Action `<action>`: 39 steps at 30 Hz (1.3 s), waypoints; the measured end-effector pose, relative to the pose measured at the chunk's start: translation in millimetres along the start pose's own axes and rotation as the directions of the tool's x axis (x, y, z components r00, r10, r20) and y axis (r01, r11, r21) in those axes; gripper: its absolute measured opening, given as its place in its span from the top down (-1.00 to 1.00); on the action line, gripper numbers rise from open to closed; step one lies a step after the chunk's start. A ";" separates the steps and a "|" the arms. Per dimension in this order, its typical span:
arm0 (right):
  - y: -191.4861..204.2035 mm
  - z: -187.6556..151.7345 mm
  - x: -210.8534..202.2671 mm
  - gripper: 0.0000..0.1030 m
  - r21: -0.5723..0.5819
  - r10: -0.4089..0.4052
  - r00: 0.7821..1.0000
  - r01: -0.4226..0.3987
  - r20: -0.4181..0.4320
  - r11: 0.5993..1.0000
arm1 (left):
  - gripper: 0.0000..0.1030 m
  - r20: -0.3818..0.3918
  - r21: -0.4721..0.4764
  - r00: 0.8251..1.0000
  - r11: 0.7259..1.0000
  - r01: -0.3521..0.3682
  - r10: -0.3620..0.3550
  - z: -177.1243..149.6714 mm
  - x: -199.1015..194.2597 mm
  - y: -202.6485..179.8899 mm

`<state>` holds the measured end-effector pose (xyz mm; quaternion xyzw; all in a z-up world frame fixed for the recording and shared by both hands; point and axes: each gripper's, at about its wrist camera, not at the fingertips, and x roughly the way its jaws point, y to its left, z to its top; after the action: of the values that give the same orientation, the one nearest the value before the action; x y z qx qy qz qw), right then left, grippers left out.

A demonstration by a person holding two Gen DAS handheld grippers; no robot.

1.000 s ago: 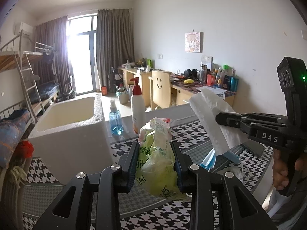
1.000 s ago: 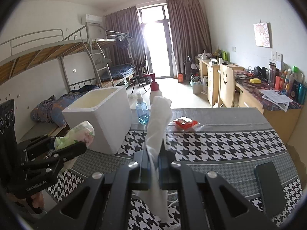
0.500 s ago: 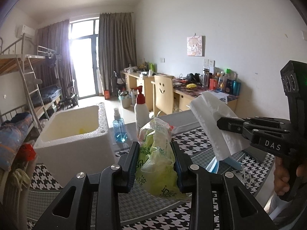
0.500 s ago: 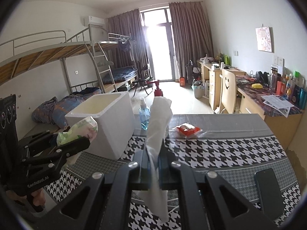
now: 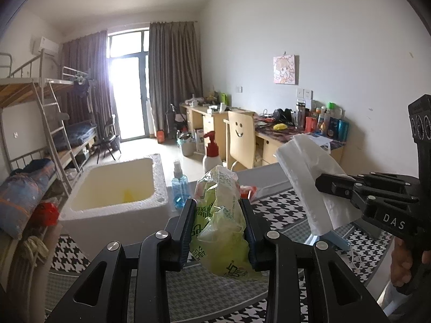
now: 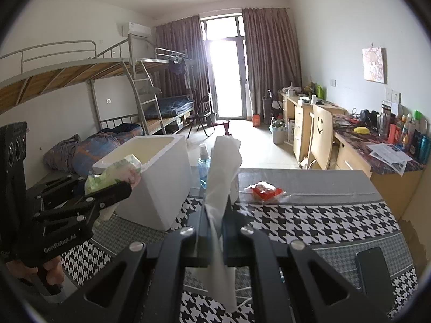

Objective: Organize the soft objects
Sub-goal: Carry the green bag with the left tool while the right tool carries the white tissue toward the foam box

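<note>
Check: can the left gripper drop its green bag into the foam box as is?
Probably yes. The left gripper holds the green bag beside the foam box, whose top is open with nothing between.

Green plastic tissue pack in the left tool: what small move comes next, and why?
Probably carry the left tool forward and left until the crumpled green plastic tissue pack hangs over the open white foam box, then release. The pads press it on both sides, the box sits just ahead on the left, and its opening looks nearly bare. The right tool, shut on white tissue, could follow.
</note>
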<state>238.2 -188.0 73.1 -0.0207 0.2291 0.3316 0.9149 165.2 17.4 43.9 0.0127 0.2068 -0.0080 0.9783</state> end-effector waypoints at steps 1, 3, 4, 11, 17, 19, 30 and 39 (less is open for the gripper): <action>0.2 1.3 0.6 0.83 0.001 0.002 1.000 -0.002 0.001 1.000 | 0.33 0.004 0.001 1.000 1.000 -0.003 0.003 1.5 -0.2 1.0; -0.3 3.0 1.6 0.83 0.003 0.005 1.000 -0.005 0.003 1.000 | 0.33 0.012 0.001 1.000 1.000 -0.012 0.012 4.2 -0.1 3.2; -0.1 4.5 2.6 0.83 0.003 0.006 1.000 -0.006 0.003 1.000 | 0.33 0.015 0.000 1.000 1.000 -0.014 0.014 5.7 -0.2 4.4; 2.5 13.4 4.3 0.83 -0.012 0.003 1.000 -0.003 0.016 1.000 | 0.33 0.034 -0.002 0.999 1.000 -0.024 0.024 13.4 0.3 10.8; 3.2 19.4 9.1 0.83 -0.010 0.007 1.000 -0.007 0.014 1.000 | 0.33 0.042 -0.012 0.999 0.999 -0.032 0.033 19.4 0.6 16.0; 3.7 20.8 8.6 0.83 -0.013 0.008 1.000 -0.008 0.014 1.000 | 0.33 0.047 -0.010 0.998 0.999 -0.034 0.034 21.8 0.2 16.5; 5.8 29.7 9.7 0.83 -0.033 0.009 1.000 -0.008 0.023 0.999 | 0.33 0.073 0.005 0.996 0.998 -0.058 0.058 30.1 1.1 22.2; 9.0 37.5 13.7 0.83 -0.057 0.001 1.000 0.001 0.030 0.998 | 0.33 0.073 0.004 0.994 0.997 -0.081 0.080 33.5 5.5 29.0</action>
<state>257.1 -165.7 101.7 -0.0418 0.2056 0.3382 0.9174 184.4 45.4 72.8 0.0243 0.1704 0.0303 0.9846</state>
